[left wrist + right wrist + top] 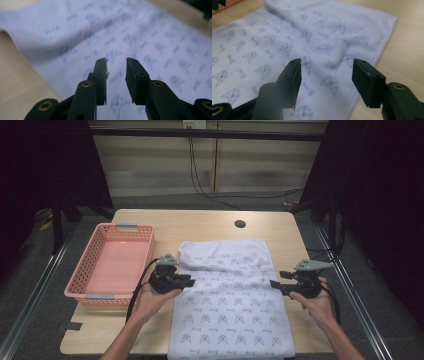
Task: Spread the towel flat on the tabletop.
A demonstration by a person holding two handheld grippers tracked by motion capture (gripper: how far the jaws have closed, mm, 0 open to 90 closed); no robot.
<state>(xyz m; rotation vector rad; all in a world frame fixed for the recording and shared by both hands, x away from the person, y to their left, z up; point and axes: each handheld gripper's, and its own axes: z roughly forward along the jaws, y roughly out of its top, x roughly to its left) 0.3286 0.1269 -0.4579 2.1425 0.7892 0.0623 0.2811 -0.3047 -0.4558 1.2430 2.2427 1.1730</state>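
A white towel (pixel 230 300) printed with small blue figures lies flat on the wooden table (pixel 200 222), its near end hanging over the front edge. My left gripper (pixel 192 281) sits at the towel's left edge, jaws pointing right. In the left gripper view it (pixel 115 60) is open, with a narrow gap over the towel (pixel 150 32) and nothing between the pads. My right gripper (pixel 277 278) is at the towel's right edge, pointing left. In the right gripper view it (pixel 327 62) stands open wider above the towel's (pixel 287 32) border, gripping nothing.
A pink perforated basket (pixel 80 270) stands empty on the table's left side, close to my left hand. A round cable hole (pixel 240 224) is in the tabletop beyond the towel. Bare wood runs along the far edge and to the towel's right.
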